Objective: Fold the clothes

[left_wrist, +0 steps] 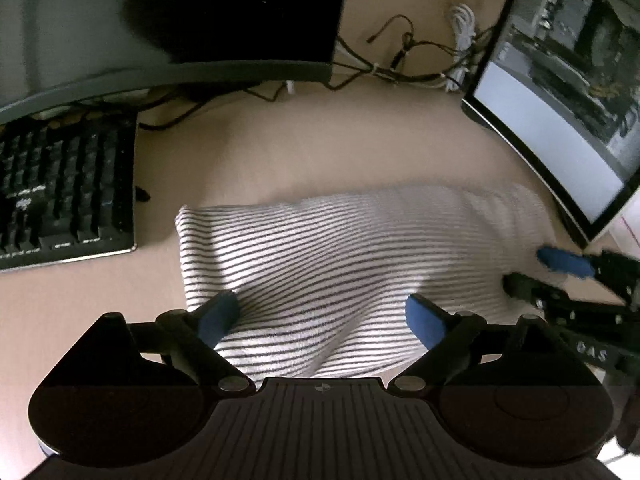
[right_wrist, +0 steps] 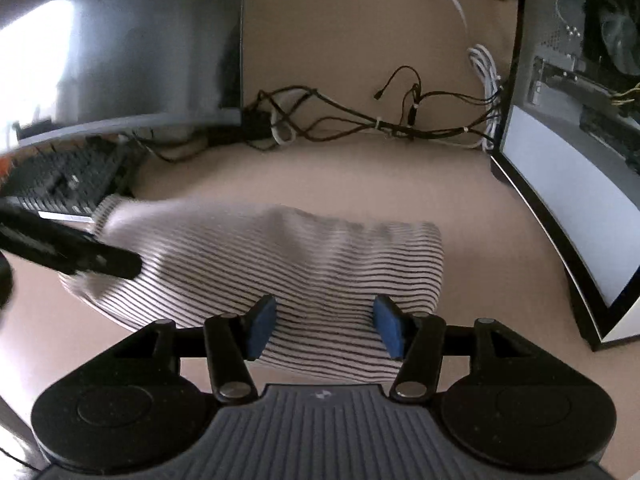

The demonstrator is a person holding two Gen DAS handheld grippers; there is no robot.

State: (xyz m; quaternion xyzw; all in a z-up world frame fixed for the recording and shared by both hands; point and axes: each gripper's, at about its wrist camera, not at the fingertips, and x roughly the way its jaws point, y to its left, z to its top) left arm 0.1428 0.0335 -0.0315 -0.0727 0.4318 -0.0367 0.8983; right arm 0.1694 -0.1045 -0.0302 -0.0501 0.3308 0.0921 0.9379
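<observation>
Striped garment [left_wrist: 340, 264] lies crosswise on the counter [left_wrist: 300, 152], long axis left-right, just ahead of both hand-held grippers, left [left_wrist: 322, 318] and right [right_wrist: 325, 326], jaws spread, grasping nothing.

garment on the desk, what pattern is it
The garment is white with thin dark horizontal stripes, sharpest in the left wrist view.

- A soft, matt knitted cloth with thin dark stripes [left_wrist: 340, 256] is seen ahead of the left gripper [left_wrist: 320, 316].
- Blue, matt pads [right_wrist: 264, 326] are carried on the right gripper [right_wrist: 326, 326]; its black plastic is smooth.
- The desk [right_wrist: 360, 176] beyond is matt beige.
</observation>
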